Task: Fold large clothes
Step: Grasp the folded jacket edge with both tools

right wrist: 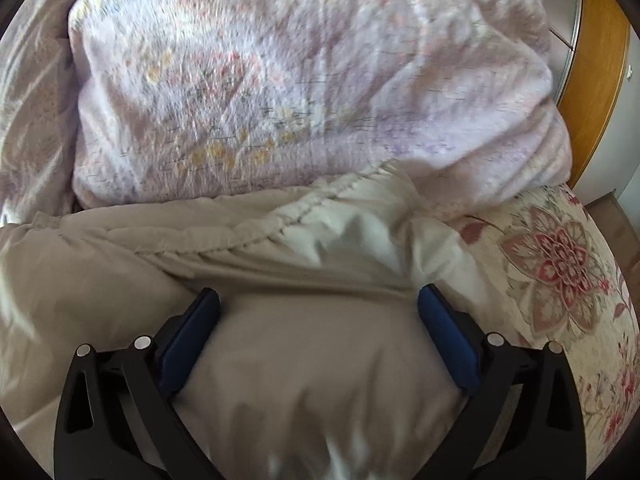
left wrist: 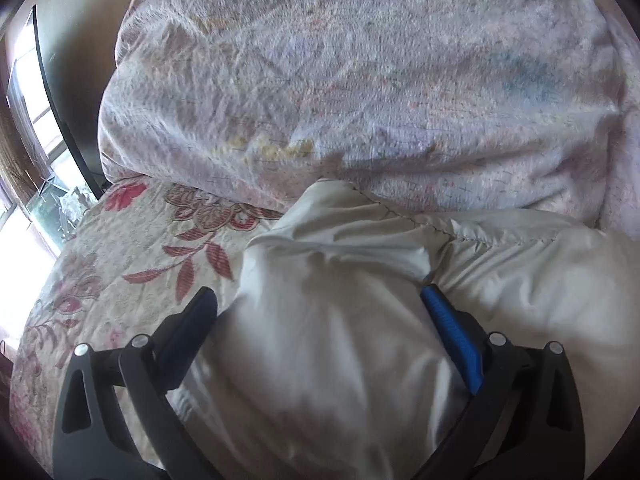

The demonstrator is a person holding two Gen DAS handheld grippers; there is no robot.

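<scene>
On the bed, over a floral bedspread [left wrist: 132, 248]: one large pale padded garment [left wrist: 340, 320], off-white to beige, quilted, lying bunched directly under both claws.

Item 1, garment. A gathered stitched seam [right wrist: 280, 216] runs across it from side to side, just ahead of both claws; the long axis therefore appears to lie crosswise to the fingers, not along them. The far edge of the garment touches a bulky lilac-patterned duvet [left wrist: 360, 80], which is heaped behind it and fills the upper part of both views.

Item 2, left claw [left wrist: 318, 300]. Spread wide. A mound of the garment bulges up between the fingers and fills the gap; the right-hand blue pad [left wrist: 452, 332] appears to touch the cloth, while the other finger lies at the garment's left edge, over the bedspread. Nothing is pinched.

Item 3, right claw [right wrist: 318, 298]. Spread equally wide, with a rounded fold of the garment between the pads and touching or nearly touching both. Nothing is clamped. The bedspread shows to its right, so this claw sits near the garment's right edge.

Judgement: each claw is at its own end of the garment, neither nearer than the other. The coming move probably depends on closing on the cloth already between the fingers, then carrying it toward or away from the seam.
</scene>
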